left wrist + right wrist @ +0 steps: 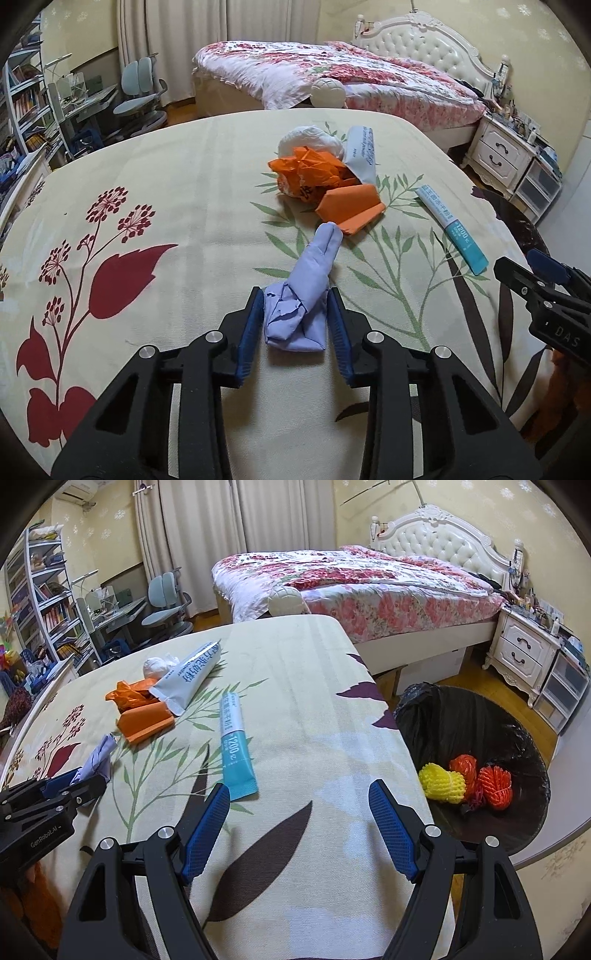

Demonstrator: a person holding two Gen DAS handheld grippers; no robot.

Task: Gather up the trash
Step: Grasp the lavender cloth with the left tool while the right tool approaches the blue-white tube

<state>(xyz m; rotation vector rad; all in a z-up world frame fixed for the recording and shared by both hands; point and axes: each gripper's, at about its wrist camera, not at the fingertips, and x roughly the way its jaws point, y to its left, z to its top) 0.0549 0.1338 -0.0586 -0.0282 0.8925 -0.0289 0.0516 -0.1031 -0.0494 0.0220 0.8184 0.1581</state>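
Lower centre, the left gripper (295, 314) straddles the lilac folded paper (299, 295) — jaws not yet pressing; light, crushable — grip its thick folded end. The right gripper (299, 808) gapes, empty.

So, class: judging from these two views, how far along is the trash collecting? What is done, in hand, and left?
Done: three foam nets lie in the black-lined bin. In hand: the left tool brackets the folded lilac paper, which still rests on the table; whether it is gripped is unclear. Left: orange paper, orange bag, white wad, white tube, teal tube. The right tool is open and empty.
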